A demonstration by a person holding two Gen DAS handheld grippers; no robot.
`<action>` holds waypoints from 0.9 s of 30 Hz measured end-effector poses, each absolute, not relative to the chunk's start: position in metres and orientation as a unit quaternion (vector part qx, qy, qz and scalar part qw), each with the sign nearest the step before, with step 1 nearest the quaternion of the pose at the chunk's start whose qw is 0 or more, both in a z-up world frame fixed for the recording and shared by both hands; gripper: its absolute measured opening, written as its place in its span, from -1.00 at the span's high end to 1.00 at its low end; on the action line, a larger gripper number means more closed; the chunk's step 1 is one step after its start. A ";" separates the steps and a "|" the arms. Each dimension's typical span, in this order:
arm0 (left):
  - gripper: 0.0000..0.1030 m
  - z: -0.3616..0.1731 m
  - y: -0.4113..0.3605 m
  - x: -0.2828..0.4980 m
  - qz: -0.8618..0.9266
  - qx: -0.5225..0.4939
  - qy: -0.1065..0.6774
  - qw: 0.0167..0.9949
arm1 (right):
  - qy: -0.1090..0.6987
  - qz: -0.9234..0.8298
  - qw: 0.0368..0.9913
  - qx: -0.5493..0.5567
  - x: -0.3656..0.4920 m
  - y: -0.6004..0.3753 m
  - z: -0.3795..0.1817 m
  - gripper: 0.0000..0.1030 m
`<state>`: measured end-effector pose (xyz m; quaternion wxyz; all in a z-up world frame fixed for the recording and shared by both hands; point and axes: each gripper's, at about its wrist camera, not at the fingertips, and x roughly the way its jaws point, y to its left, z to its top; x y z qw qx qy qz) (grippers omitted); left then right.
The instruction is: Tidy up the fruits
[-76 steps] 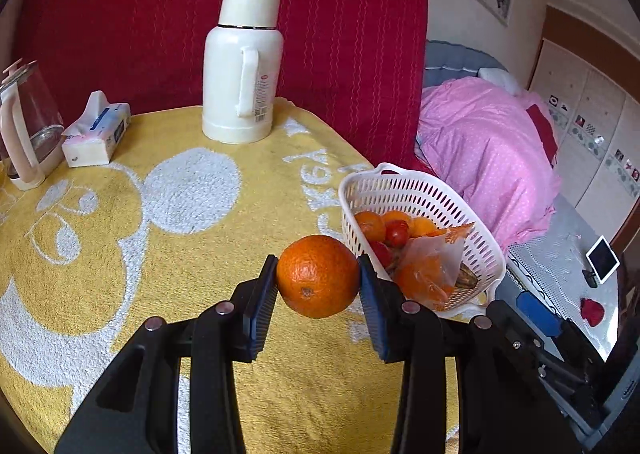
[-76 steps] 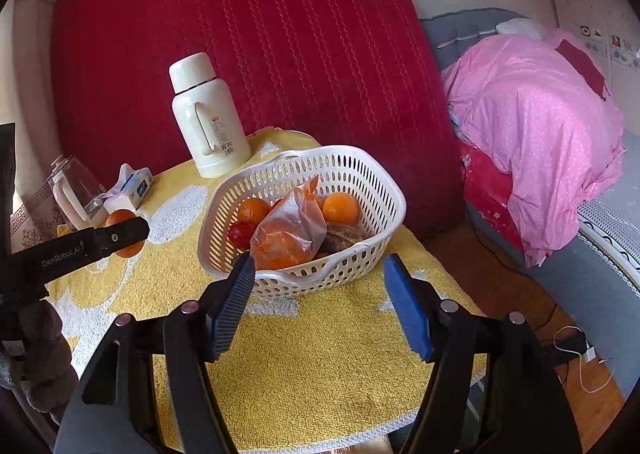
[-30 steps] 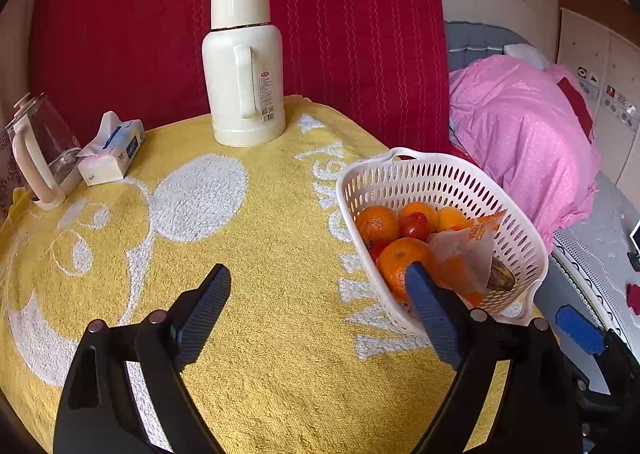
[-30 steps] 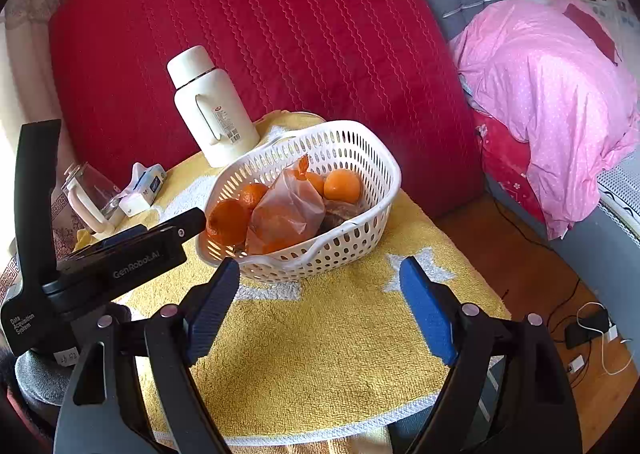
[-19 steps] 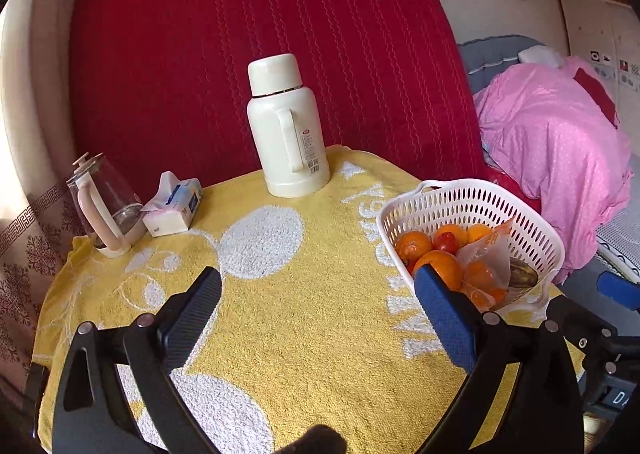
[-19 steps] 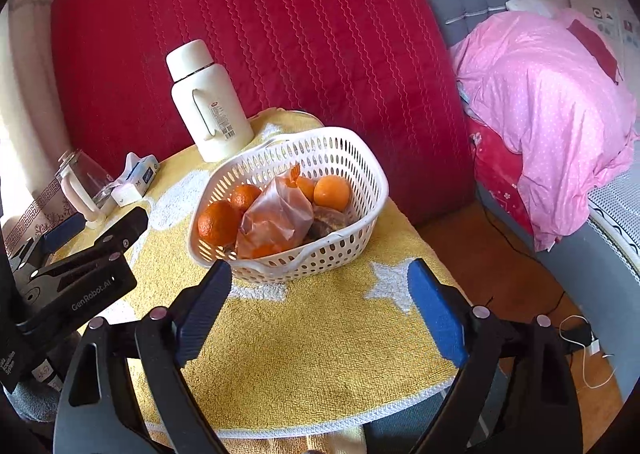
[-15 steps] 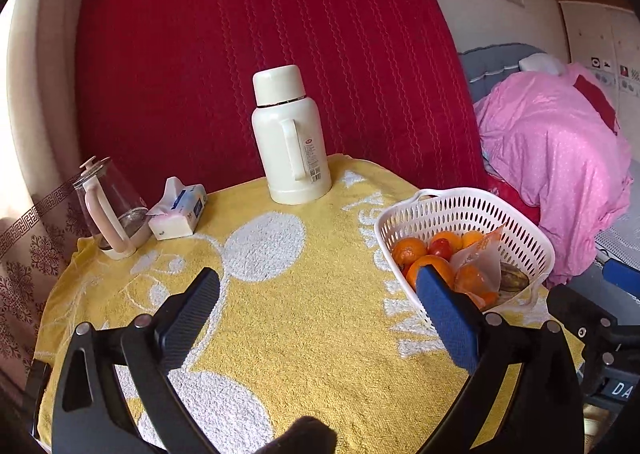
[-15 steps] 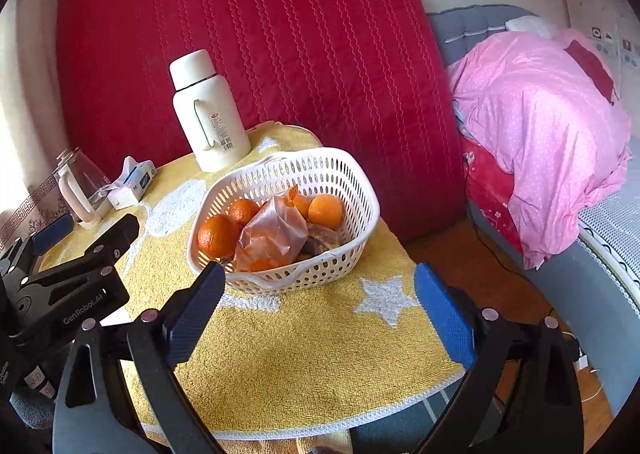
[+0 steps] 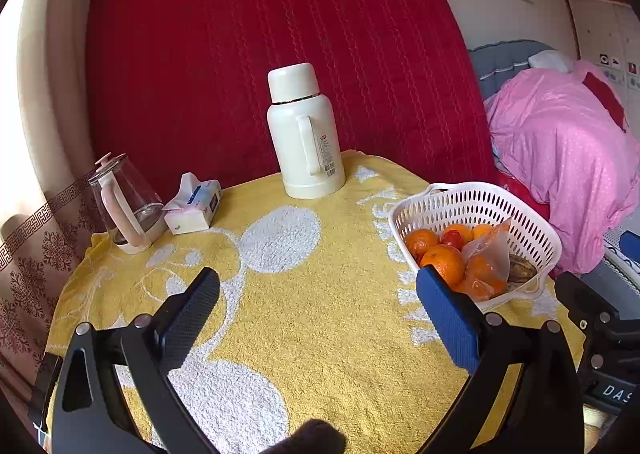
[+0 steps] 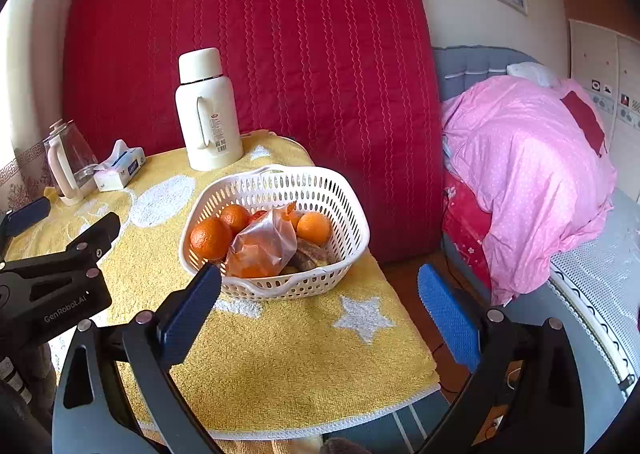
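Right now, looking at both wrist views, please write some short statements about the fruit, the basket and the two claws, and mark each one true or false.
1. The left claw holds an orange. False: it is open and empty.
2. The white basket holds several oranges and a plastic bag. True.
3. The basket lies tipped on its side. False: it sits upright on the yellow towel.
4. The right claw is open with nothing in it. True.
5. The white flask stands inside the basket. False: it stands apart, behind it.

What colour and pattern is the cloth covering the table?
Yellow towelling cloth with white cartoon shapes and stars; clearest in the left wrist view.
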<state>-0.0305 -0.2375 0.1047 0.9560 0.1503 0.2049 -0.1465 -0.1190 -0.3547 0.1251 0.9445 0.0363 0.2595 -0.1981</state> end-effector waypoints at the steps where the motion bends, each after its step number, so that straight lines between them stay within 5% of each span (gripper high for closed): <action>1: -0.90 0.105 -0.237 -0.031 -0.147 0.151 0.204 0.956 | 0.259 -0.197 0.945 0.031 -0.119 -0.353 0.125 -0.94; 27: -0.90 0.101 -0.244 -0.035 -0.161 0.163 0.202 0.952 | 0.262 -0.210 0.942 0.010 -0.113 -0.349 0.123 -0.94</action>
